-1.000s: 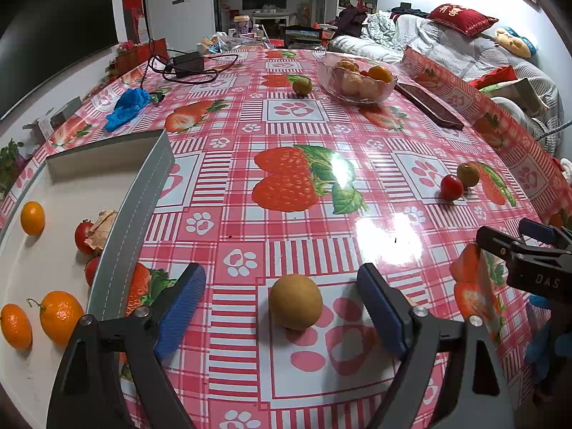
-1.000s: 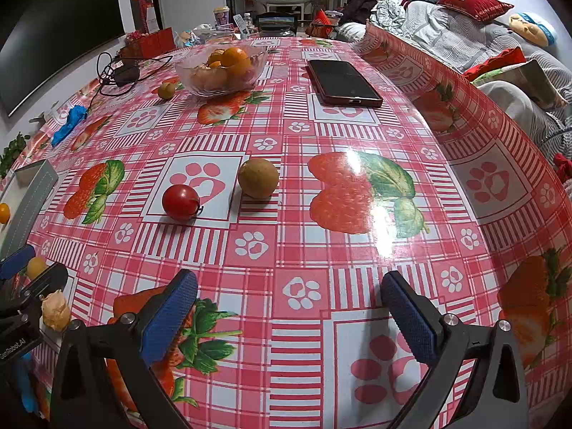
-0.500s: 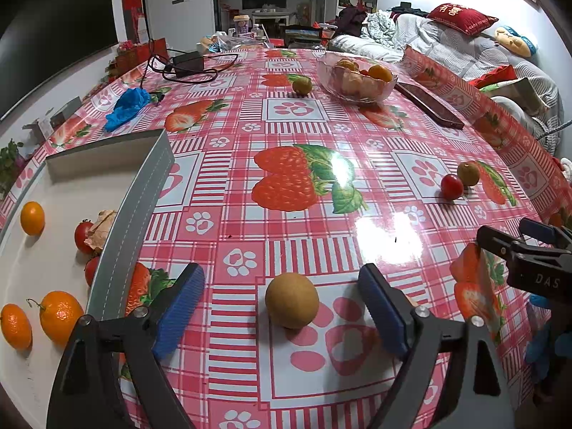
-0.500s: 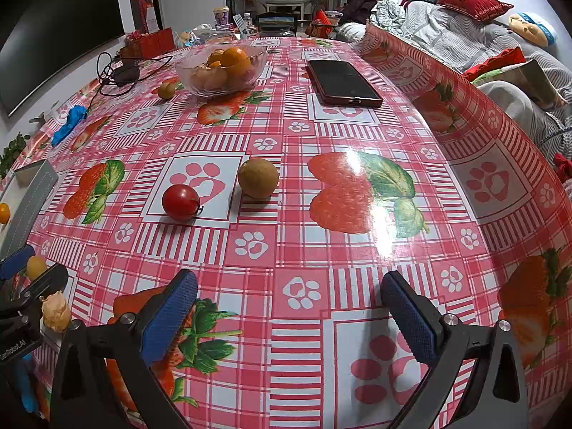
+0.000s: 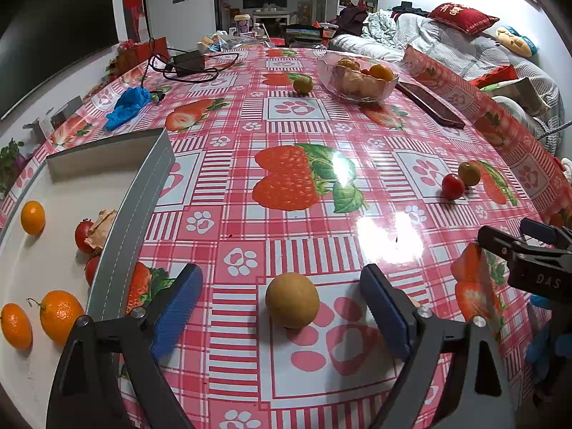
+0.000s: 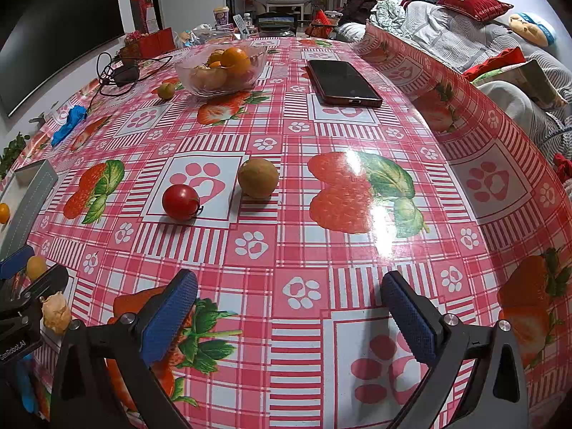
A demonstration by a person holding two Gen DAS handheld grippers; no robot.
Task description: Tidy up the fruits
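Pick-up step, looks like. Left tool wide, brown round fruit on worktop between pads, untouched. Next: close on it, carry left to tray. Right tool wide, empty.

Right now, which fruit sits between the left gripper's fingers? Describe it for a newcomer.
On the red-checked strawberry tablecloth, beside the grey-walled white tray, the open left gripper straddles a round tan-brown fruit. It rests untouched on a paw-print square, larger and duller than the tray's glossy oranges.
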